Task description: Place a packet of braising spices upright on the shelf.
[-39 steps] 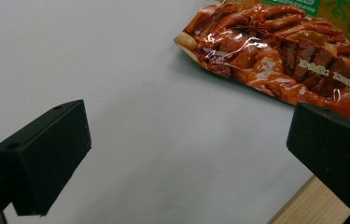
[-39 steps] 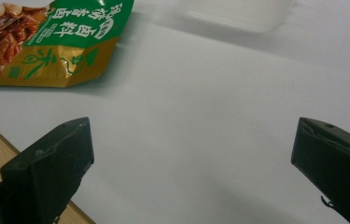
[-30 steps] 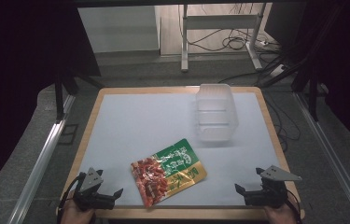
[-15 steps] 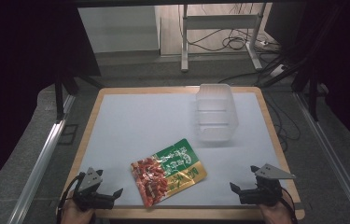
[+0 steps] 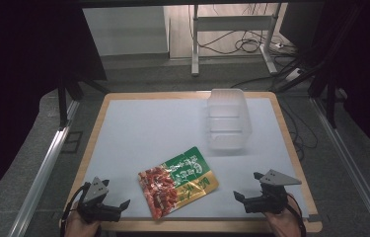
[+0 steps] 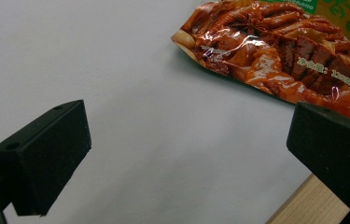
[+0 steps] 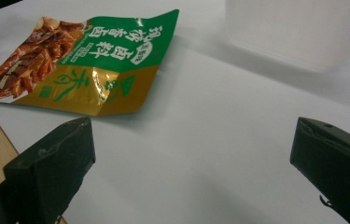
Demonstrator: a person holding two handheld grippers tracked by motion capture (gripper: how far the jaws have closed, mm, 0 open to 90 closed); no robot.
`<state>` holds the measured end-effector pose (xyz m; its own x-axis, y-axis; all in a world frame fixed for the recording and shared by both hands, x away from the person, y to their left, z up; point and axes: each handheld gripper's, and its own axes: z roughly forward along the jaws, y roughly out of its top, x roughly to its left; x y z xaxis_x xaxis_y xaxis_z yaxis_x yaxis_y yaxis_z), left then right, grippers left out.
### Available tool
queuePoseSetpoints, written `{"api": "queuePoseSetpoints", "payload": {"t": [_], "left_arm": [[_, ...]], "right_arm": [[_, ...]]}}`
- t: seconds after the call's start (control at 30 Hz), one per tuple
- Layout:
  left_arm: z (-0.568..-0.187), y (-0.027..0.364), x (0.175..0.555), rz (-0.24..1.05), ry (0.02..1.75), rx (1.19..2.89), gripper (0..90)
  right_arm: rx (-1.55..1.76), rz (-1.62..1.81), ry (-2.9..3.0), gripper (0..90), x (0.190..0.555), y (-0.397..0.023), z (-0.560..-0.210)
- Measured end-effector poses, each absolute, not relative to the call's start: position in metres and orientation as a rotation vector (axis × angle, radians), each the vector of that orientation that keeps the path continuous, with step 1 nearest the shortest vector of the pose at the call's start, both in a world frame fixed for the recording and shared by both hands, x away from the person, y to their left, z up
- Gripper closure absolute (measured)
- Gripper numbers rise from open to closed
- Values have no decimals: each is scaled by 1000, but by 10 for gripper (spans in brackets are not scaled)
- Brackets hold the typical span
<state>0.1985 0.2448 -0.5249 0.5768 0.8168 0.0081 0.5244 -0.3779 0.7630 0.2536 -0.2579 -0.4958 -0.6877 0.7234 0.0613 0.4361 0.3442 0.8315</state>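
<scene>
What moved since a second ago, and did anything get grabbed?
The right tool slid a little left along the table's near edge, toward the snack packet. Nothing was grabbed; both tools are open. The left tool, the packet and the clear plastic box stayed put.

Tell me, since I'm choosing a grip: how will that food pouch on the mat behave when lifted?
The food pouch looks like glossy film with highlights on it, so probably slippery. It lies nearly flat, one corner curling up, so likely floppy and sagging if held by an edge. It appears thin, so probably light; a push would slide it rather than tip it.
</scene>
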Motion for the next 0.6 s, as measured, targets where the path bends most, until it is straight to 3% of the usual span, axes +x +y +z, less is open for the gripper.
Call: {"api": "queuePoseSetpoints", "payload": {"t": [0.6], "left_arm": [[-525,244,199,505,1056,2079,0]], "right_arm": [[967,1301,2360,6,272,-234,-501]]}}
